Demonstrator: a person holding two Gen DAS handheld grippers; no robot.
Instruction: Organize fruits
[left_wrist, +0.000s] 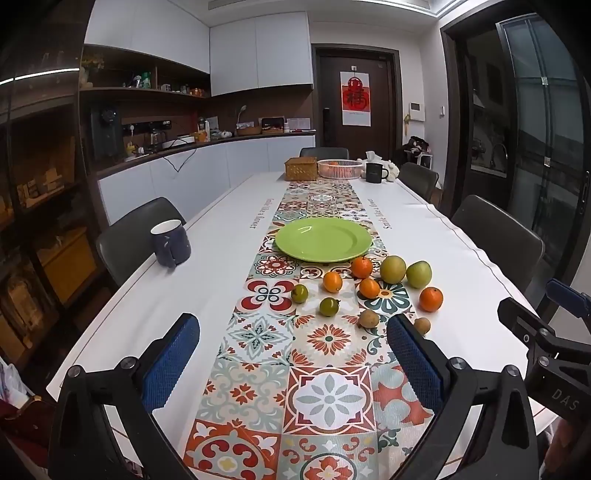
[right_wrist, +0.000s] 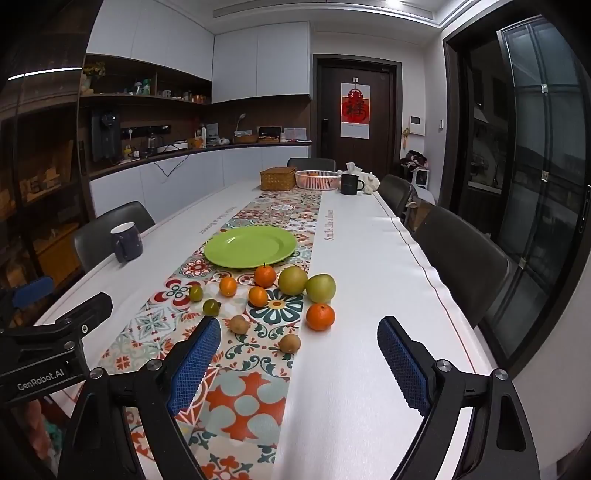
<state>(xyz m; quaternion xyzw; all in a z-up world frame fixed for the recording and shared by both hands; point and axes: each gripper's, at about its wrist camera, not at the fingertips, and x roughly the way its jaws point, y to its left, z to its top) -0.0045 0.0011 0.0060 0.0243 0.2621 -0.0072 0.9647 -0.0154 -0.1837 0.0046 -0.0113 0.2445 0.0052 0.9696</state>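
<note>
An empty green plate (left_wrist: 323, 239) (right_wrist: 250, 246) sits on the patterned runner. Just in front of it lie loose fruits: several oranges (left_wrist: 431, 299) (right_wrist: 320, 316), two yellow-green pears (left_wrist: 393, 269) (right_wrist: 292, 280), two small green fruits (left_wrist: 329, 307) (right_wrist: 211, 307) and two brown kiwis (left_wrist: 368, 318) (right_wrist: 289, 343). My left gripper (left_wrist: 293, 363) is open and empty, low over the runner short of the fruits. My right gripper (right_wrist: 299, 363) is open and empty, just short of the nearest kiwi and orange. Each gripper shows at the edge of the other's view.
A dark blue mug (left_wrist: 170, 242) (right_wrist: 127, 241) stands at the table's left edge. At the far end are a wicker box (left_wrist: 301, 168), a pink basket (left_wrist: 340, 168) holding fruit and a black mug (left_wrist: 375, 172). Dark chairs (right_wrist: 461, 258) line both sides.
</note>
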